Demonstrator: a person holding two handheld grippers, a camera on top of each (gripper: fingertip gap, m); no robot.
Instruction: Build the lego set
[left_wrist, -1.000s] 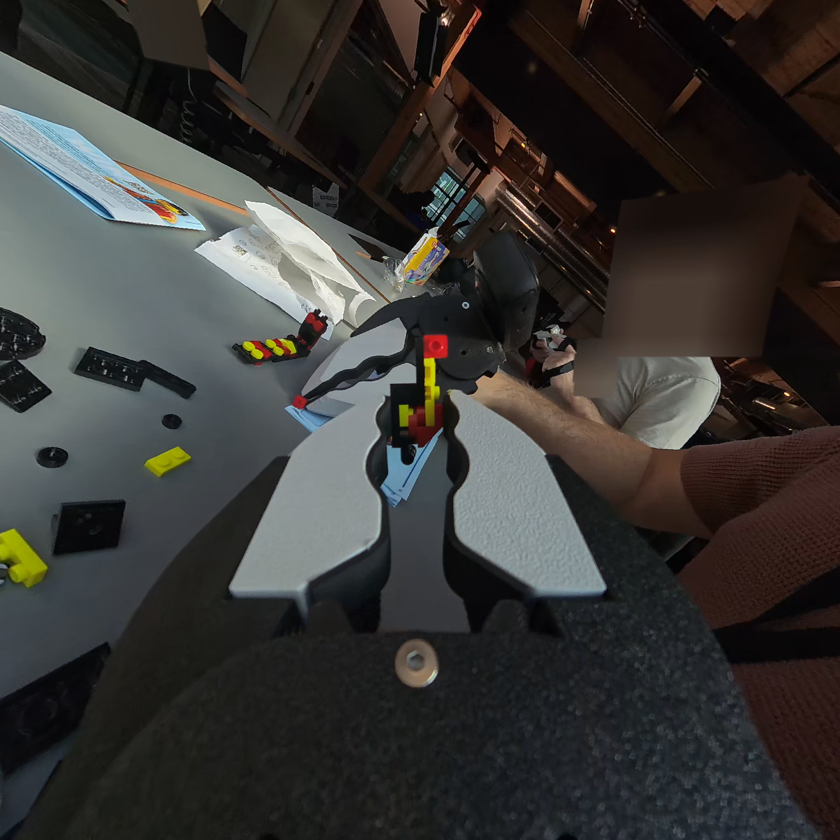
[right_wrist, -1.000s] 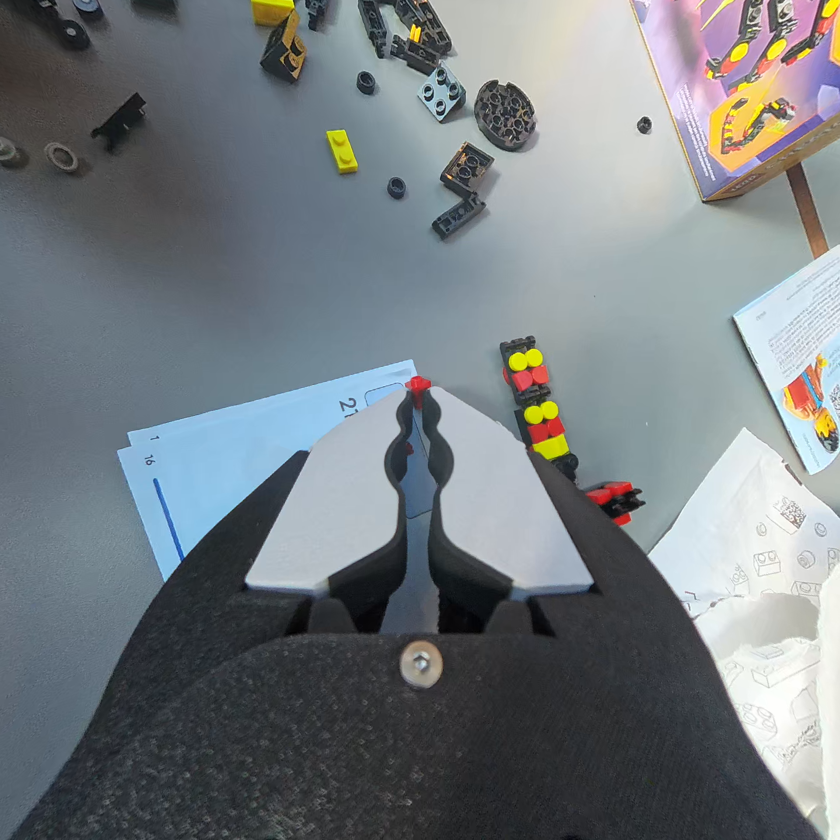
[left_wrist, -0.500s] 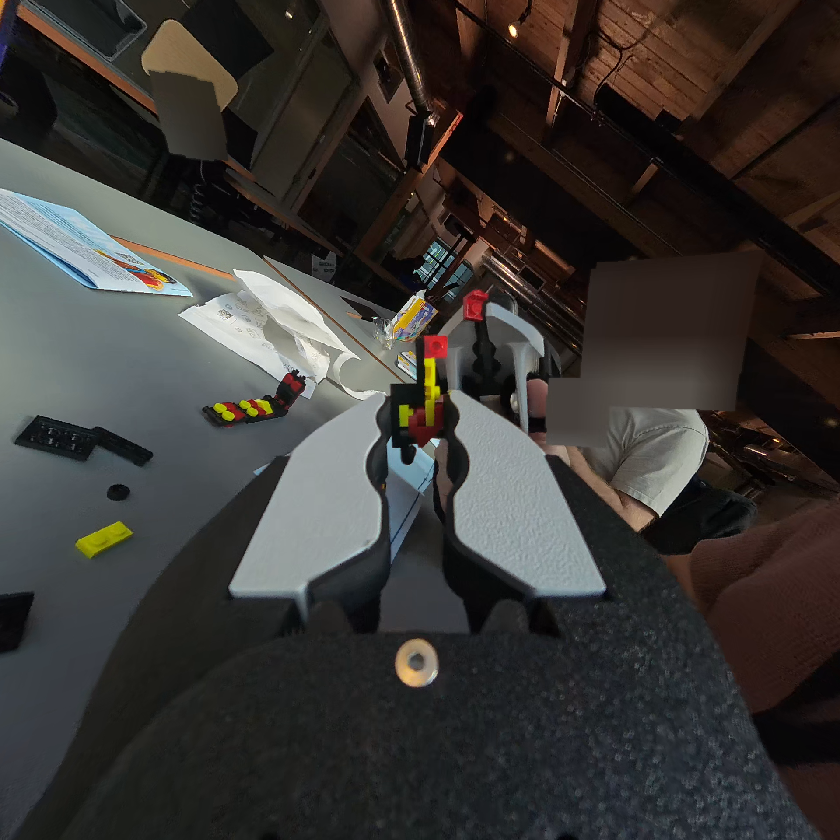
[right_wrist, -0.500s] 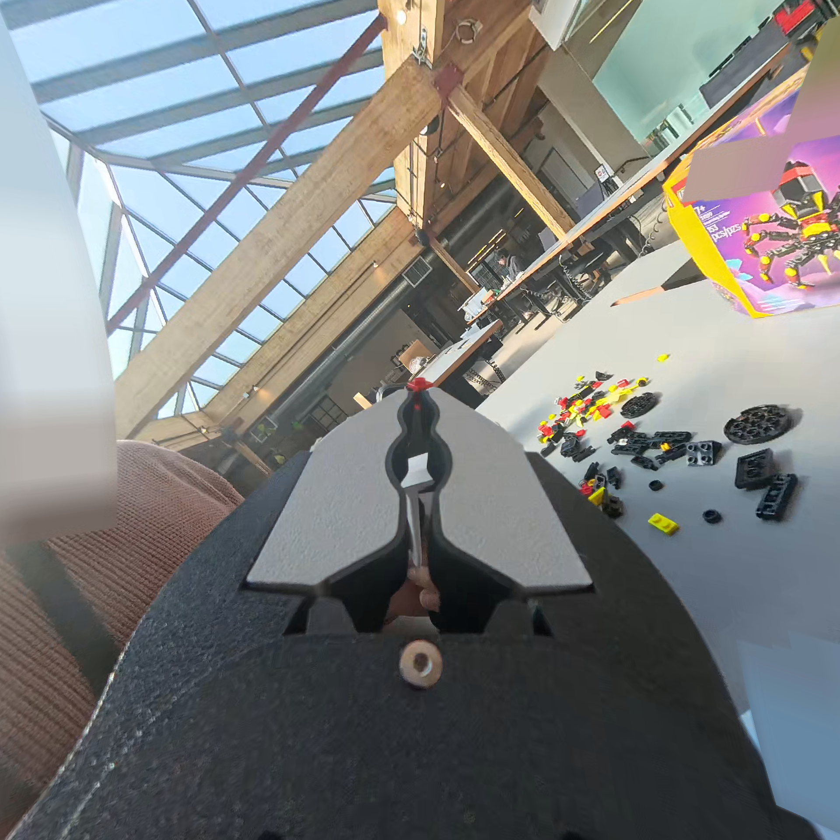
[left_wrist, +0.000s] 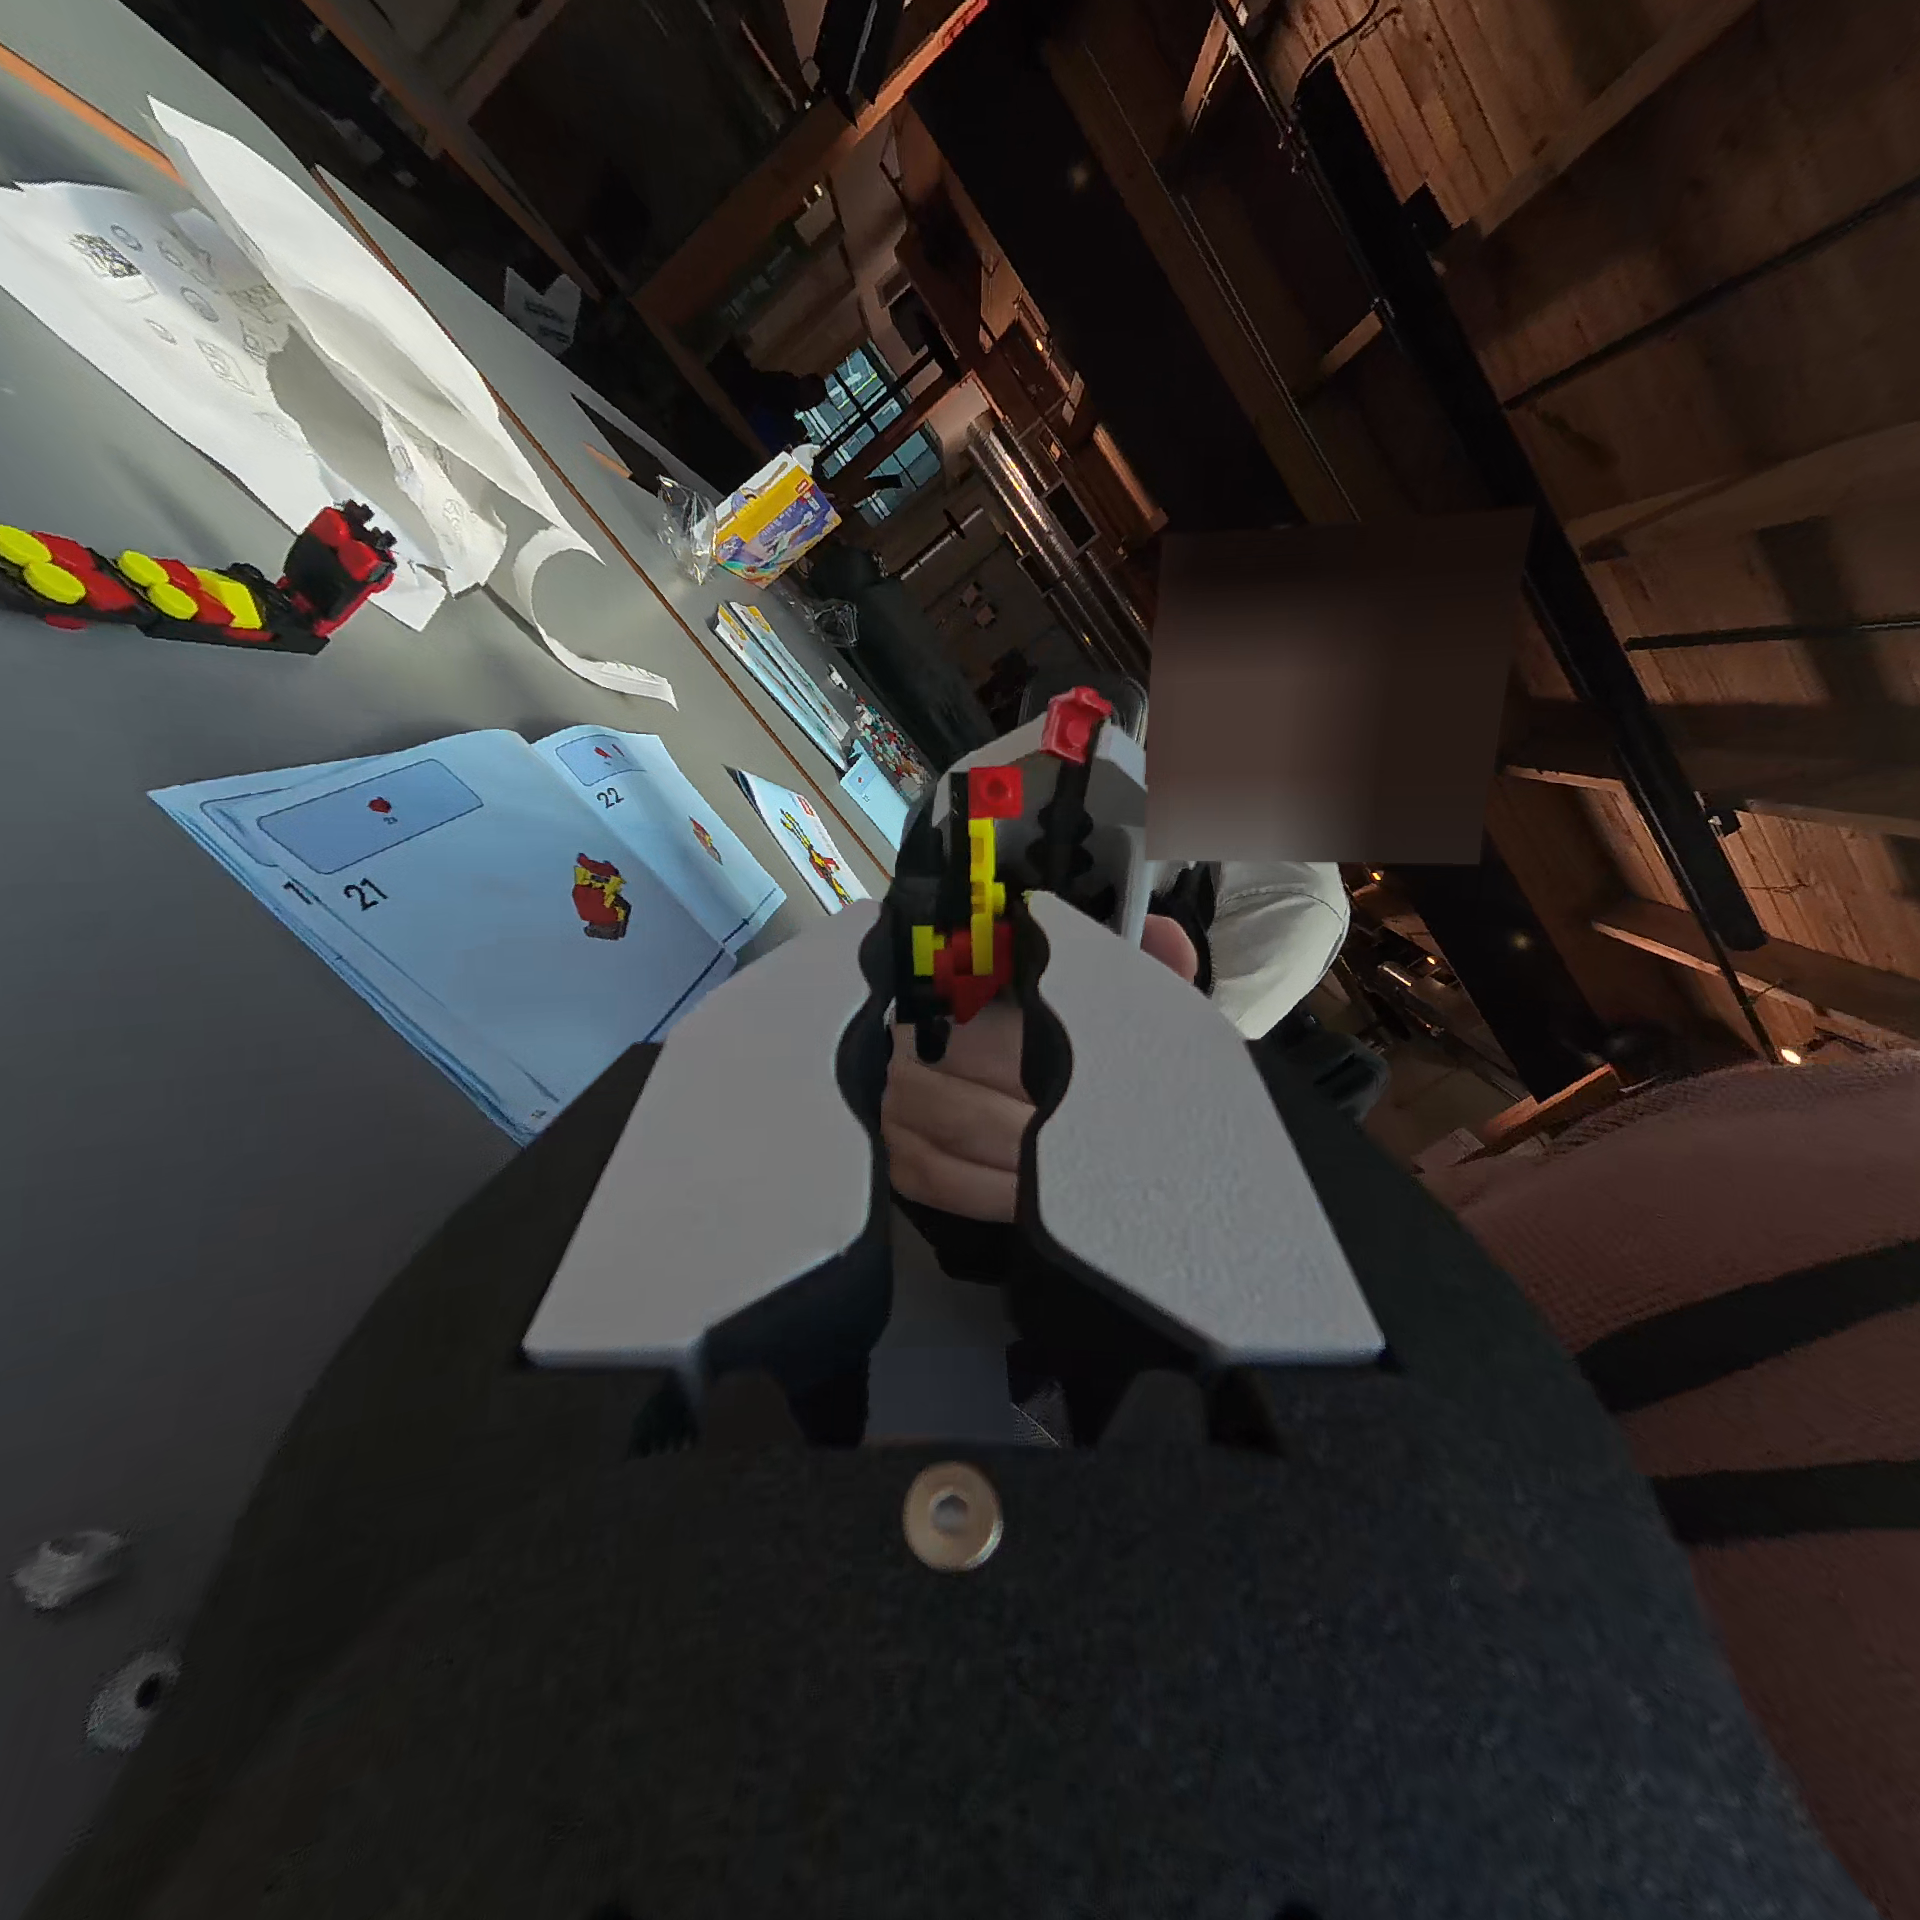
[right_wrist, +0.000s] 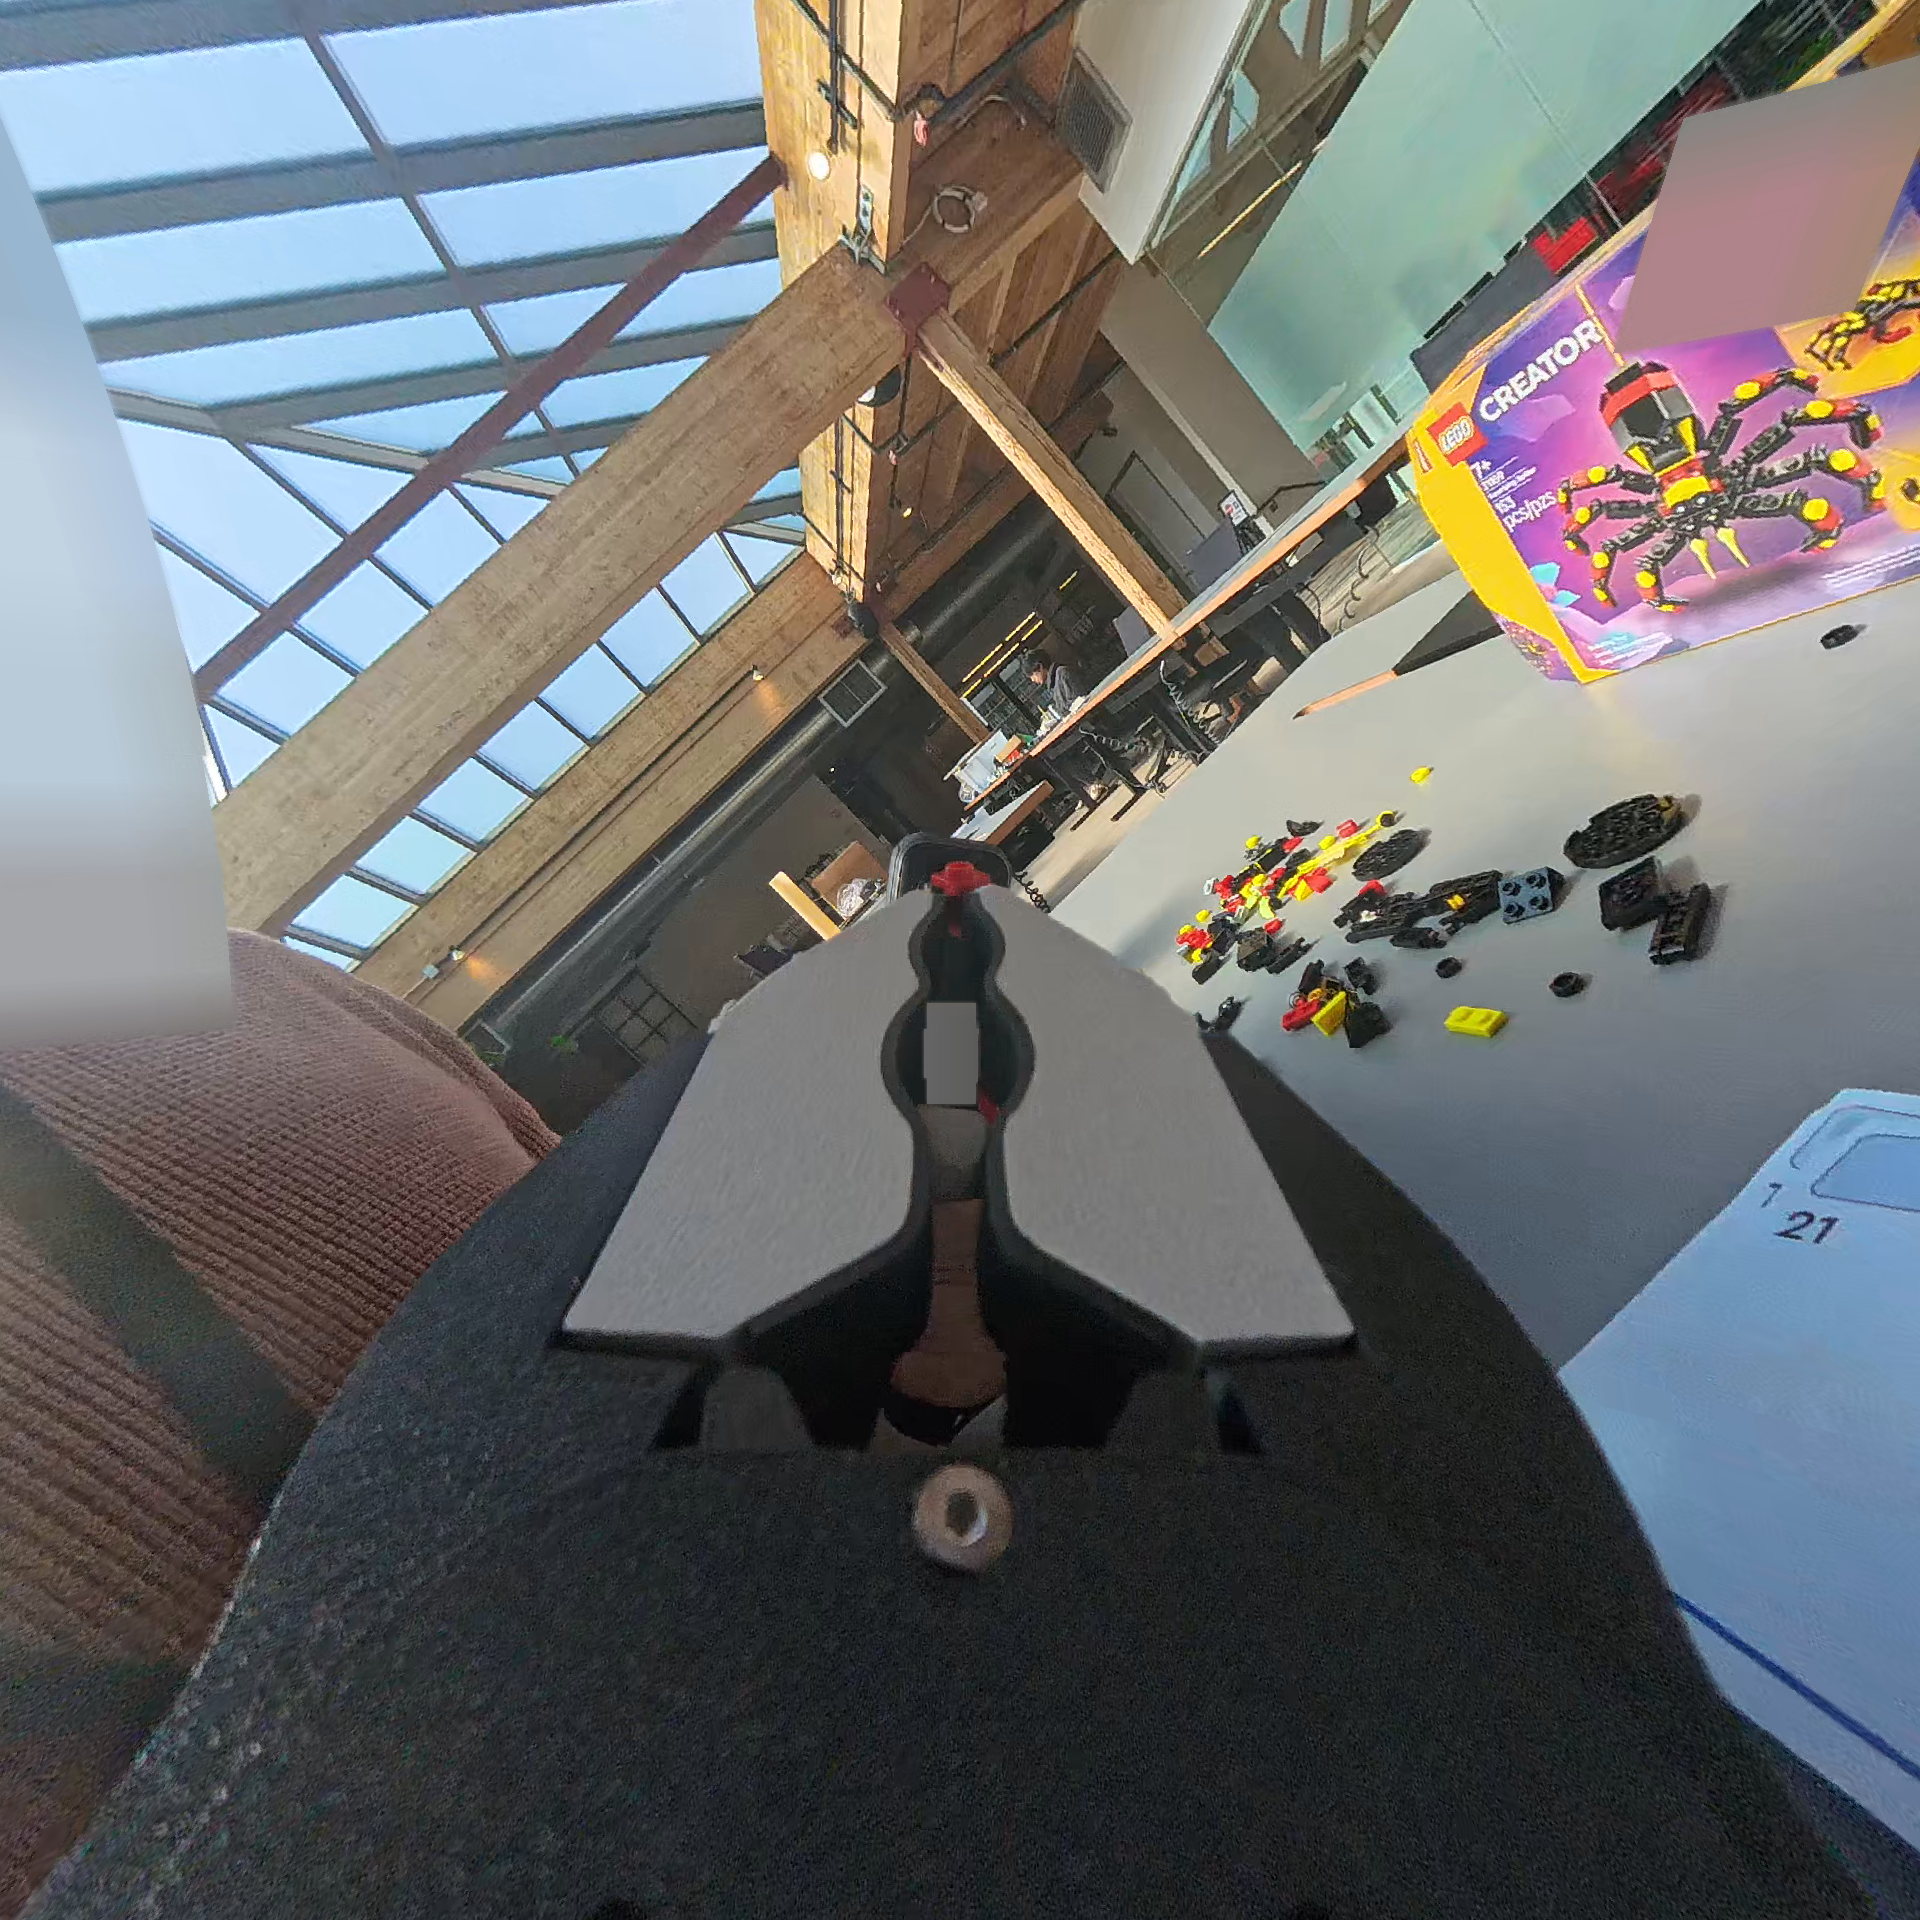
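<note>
My left gripper (left_wrist: 956, 935) is shut on a small black, yellow and red lego assembly (left_wrist: 968, 904) with a red stud piece on top, held up in the air. My right gripper (right_wrist: 956, 883) is shut on a small red lego piece (right_wrist: 954, 878) at its tips. In the left wrist view the right gripper (left_wrist: 1075, 758) faces mine, just behind the assembly, with its red piece (left_wrist: 1075, 722) a little above and right of the assembly's top. A finished black segment with red and yellow studs (left_wrist: 177, 592) lies on the grey table (left_wrist: 156, 987).
An open instruction booklet (left_wrist: 468, 894) lies on the table below the grippers. Torn white paper bags (left_wrist: 312, 343) lie beyond it. Loose lego pieces (right_wrist: 1434, 914) and the purple set box (right_wrist: 1683, 499) sit farther off. A person's sleeve (right_wrist: 208, 1195) is close on the left.
Both grippers rose off the table and tilted up. The right gripper turned from facing down at the table to facing the left one, and its red piece came close to the assembly.
</note>
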